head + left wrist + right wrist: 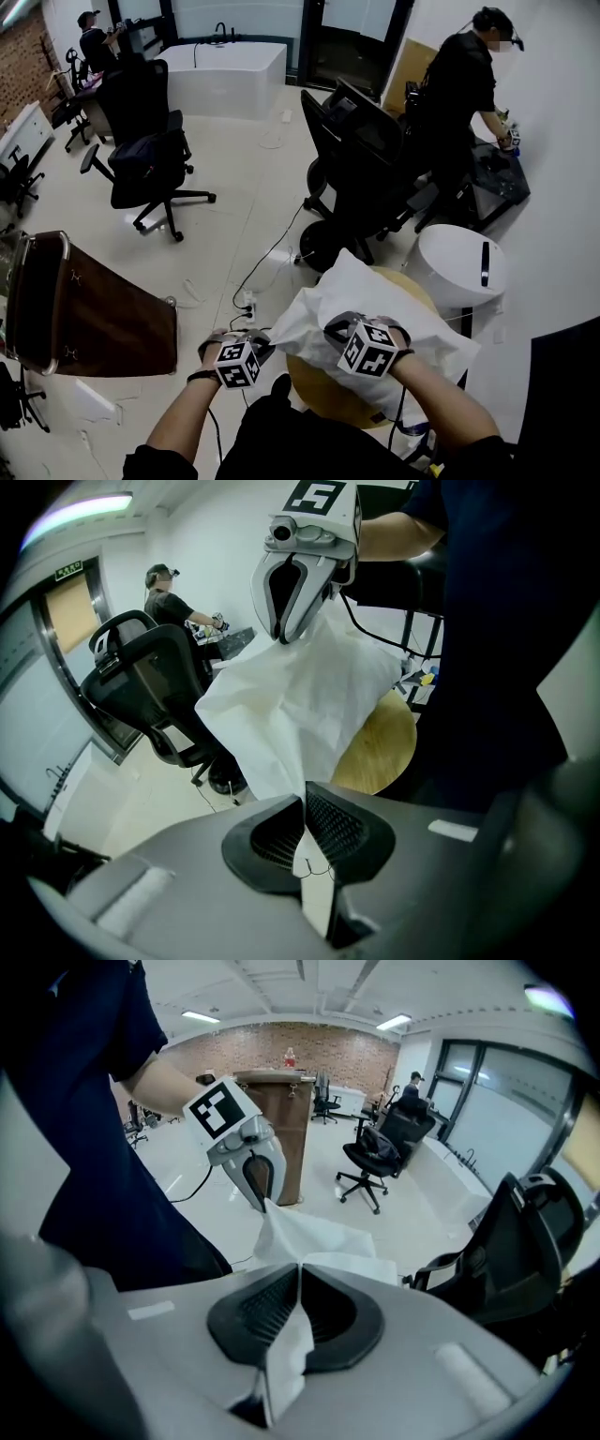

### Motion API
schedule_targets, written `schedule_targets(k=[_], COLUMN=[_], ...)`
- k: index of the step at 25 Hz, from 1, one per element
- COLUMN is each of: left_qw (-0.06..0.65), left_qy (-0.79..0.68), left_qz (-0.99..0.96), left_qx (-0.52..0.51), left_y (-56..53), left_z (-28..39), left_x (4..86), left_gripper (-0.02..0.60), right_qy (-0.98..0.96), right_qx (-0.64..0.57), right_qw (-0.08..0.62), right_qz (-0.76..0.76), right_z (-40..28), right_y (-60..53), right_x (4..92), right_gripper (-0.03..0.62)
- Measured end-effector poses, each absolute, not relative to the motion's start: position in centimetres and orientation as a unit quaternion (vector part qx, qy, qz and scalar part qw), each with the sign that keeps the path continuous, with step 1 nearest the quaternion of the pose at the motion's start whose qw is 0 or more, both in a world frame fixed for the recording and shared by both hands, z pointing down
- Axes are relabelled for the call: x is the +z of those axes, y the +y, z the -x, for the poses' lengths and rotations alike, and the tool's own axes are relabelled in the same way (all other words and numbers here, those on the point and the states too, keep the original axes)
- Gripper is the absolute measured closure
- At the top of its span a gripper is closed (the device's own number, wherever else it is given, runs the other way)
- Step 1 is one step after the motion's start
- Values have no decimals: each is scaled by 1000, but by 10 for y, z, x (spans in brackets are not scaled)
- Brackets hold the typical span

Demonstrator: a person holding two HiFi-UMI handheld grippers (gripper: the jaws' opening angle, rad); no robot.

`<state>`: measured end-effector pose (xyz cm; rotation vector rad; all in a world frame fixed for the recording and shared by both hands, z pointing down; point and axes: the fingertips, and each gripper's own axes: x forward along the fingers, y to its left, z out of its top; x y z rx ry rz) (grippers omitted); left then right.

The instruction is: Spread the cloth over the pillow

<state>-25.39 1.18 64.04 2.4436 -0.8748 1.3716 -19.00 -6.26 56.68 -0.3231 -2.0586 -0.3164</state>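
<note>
White cloth (375, 305), pinched between fingers (267, 834) of left gripper (305, 841), right gripper (298, 1309)

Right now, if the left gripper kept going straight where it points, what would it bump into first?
The white cloth pinched in its own fingers, which stretches ahead of the left gripper. Behind that, probably the round wooden tabletop, though depth is hard to judge.
</note>
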Motion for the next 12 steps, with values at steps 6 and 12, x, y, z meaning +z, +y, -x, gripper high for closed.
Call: schedule_targets(k=[6,12], left_qw=[99,90], left_qy=[-341,-377], left_qz=[-798,-769], left_qx=[487,508], left_y=[11,19], left_z=[259,267], left_x=[627,613], left_gripper=[580,580], right_qy=[-879,-886], right_qx=[-158,-183], right_qw=[442,425], right_qz=[82,22], right_z=[180,159], right_y=[-102,-170], right_x=[519,480], right_gripper=[577,579])
